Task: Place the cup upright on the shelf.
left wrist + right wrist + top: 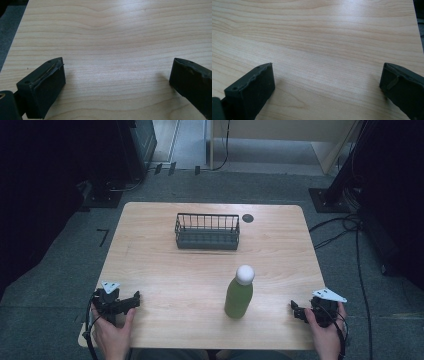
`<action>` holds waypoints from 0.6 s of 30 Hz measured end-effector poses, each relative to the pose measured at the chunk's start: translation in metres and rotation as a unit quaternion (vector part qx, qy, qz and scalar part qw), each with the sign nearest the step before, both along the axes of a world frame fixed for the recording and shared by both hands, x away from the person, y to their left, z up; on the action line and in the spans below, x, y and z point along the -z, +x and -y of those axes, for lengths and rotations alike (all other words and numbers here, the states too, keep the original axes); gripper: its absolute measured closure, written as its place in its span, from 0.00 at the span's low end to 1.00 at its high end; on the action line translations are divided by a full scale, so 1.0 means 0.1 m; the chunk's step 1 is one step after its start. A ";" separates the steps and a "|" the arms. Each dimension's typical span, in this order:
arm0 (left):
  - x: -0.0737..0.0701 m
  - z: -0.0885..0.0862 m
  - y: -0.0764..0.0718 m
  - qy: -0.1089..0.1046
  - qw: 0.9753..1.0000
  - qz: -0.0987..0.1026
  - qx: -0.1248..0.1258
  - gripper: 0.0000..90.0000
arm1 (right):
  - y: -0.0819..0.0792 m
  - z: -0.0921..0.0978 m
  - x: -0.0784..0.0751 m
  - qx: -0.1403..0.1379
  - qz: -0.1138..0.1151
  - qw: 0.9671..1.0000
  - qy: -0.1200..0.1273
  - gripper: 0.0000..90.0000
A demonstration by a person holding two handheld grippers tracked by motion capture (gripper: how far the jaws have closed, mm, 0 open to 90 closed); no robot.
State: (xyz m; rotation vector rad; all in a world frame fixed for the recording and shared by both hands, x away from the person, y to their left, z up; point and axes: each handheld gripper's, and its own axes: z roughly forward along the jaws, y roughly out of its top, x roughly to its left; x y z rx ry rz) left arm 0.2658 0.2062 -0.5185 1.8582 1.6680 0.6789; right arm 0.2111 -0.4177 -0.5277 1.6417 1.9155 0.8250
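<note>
The green bottle (238, 298) with its round white cap (245, 274) stands upright near the table's (165, 270) front edge, closer to the right gripper (300, 311) than the left gripper (131, 301). Both rest with jaws spread wide, holding nothing. Likely full and smooth-sided, it probably handles heavy and slippery; grip the mid-body, not the rounded cap.
</note>
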 end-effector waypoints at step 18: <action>0.00 0.02 0.01 0.000 1.000 0.000 -0.010 0.00 | -0.04 -0.13 -0.05 0.007 0.014 1.000 0.013 0.00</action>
